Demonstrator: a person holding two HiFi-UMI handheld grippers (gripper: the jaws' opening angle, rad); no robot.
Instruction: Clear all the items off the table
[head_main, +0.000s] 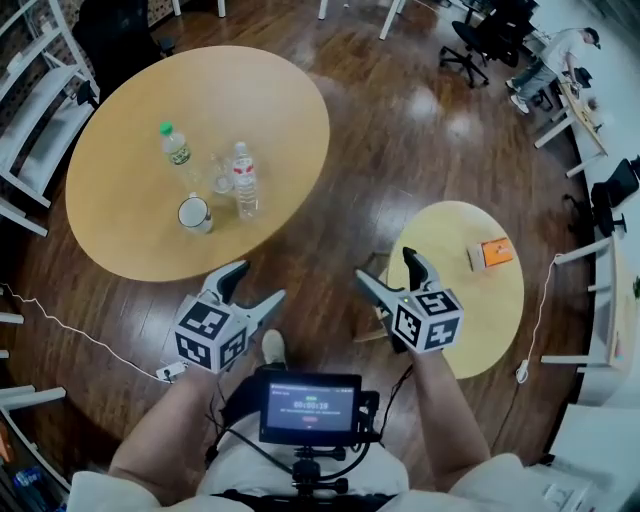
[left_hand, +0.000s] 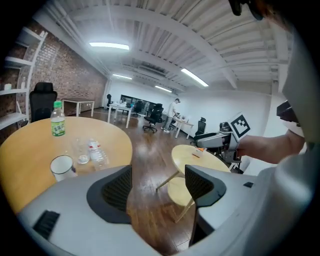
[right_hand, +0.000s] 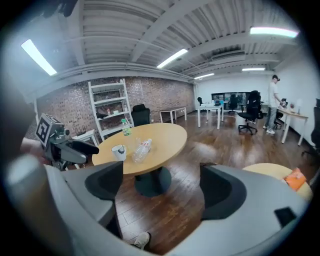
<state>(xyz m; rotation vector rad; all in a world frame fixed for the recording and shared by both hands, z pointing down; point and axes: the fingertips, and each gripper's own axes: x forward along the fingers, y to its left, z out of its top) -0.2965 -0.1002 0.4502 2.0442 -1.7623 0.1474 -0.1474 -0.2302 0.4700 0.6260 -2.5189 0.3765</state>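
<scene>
On the big round wooden table (head_main: 130, 100) stand a green-capped bottle (head_main: 175, 145), a clear glass (head_main: 221, 175), a water bottle with a red label (head_main: 245, 180) and a white mug (head_main: 195, 213). My left gripper (head_main: 258, 280) hangs open and empty over the floor, short of the table's near edge. My right gripper (head_main: 385, 265) is also open and empty, beside the small round table (head_main: 440, 230), which carries an orange item (head_main: 492, 252). The left gripper view shows the mug (left_hand: 62, 166) and the green-capped bottle (left_hand: 58, 120). The right gripper view shows the mug (right_hand: 118, 151).
White shelving (head_main: 40, 90) stands left of the big table. A wooden stool (left_hand: 182, 192) sits beside the small table. A cable (head_main: 60, 325) runs over the floor at the left. Office chairs, desks and a person (head_main: 555, 50) are at the far right.
</scene>
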